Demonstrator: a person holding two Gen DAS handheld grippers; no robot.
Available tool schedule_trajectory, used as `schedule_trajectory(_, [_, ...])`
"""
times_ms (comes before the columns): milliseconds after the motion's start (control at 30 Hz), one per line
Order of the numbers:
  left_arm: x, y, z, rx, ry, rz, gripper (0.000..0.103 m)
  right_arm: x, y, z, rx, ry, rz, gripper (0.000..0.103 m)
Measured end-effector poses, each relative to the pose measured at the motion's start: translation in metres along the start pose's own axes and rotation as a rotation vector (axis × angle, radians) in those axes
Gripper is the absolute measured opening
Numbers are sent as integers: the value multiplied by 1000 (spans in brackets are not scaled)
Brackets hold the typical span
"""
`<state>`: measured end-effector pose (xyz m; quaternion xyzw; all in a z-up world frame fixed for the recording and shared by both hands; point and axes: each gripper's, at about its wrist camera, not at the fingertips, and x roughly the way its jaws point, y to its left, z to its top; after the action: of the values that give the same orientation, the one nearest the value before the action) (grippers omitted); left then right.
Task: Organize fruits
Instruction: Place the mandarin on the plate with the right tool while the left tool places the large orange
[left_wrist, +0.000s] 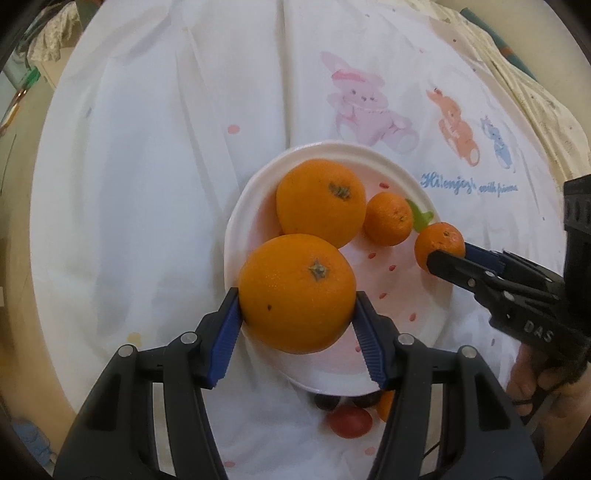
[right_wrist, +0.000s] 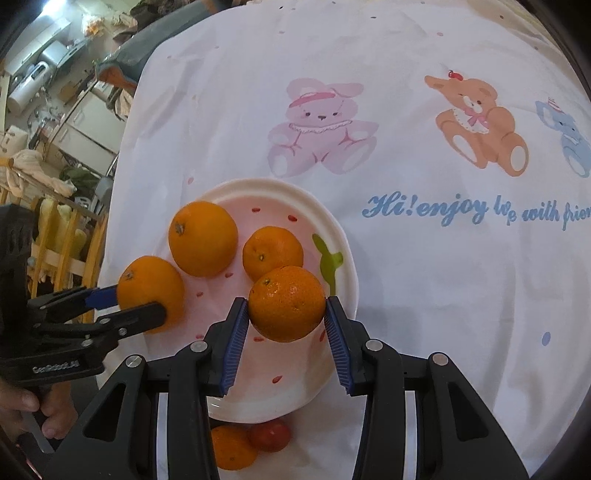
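While both grippers are poised over the plate (left_wrist: 255, 192), each load is already pinched. Left gripper (left_wrist: 297, 306): fingers (left_wrist: 227, 325) spread roughly halfway and pressed on the flanks of a large orange (left_wrist: 295, 291), stem up, carried above the plate's near-left rim. Right gripper (right_wrist: 286, 310): fingers (right_wrist: 236, 328) set narrower, pinching a small mandarin (right_wrist: 286, 302) at its sides, stem end up and tilted away, carried over the plate's near-right part beside the green leaf print (right_wrist: 327, 258).

Key relation, judged: both fruits sit straight below their grippers' pointing line, so the coming move is likely a short descent and release onto the plate. Both fruits are near-round, so no long axis matters. The right gripper's mandarin is nearer the open pink floor of the plate; the large orange hangs over the rim, so it would need to be brought inward before release, or it may roll off.

Already resting on the plate: a second large orange (left_wrist: 319, 201) at the far left and a second small mandarin (left_wrist: 388, 218) beside it, toward the centre. Free space is left on the plate's near half.

Outward from the plate: a red fruit (right_wrist: 269, 435) and another orange fruit (right_wrist: 231, 446) are seen just off its near rim, on the white printed cloth (right_wrist: 424, 277) covering the worktop. Those are judged still to be sorted.
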<state>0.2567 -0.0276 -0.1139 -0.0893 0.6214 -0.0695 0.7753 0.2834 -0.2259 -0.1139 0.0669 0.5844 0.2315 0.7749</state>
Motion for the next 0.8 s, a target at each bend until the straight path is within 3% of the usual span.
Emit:
schedule_trajectory(567, [19,-7,2,60,-26,-3,57,23,23,-12,-147,54,-50,45])
schedule_trajectory(800, [17,-2,6,9,6,-47,58,19,17,-6,-128,59,-19,46])
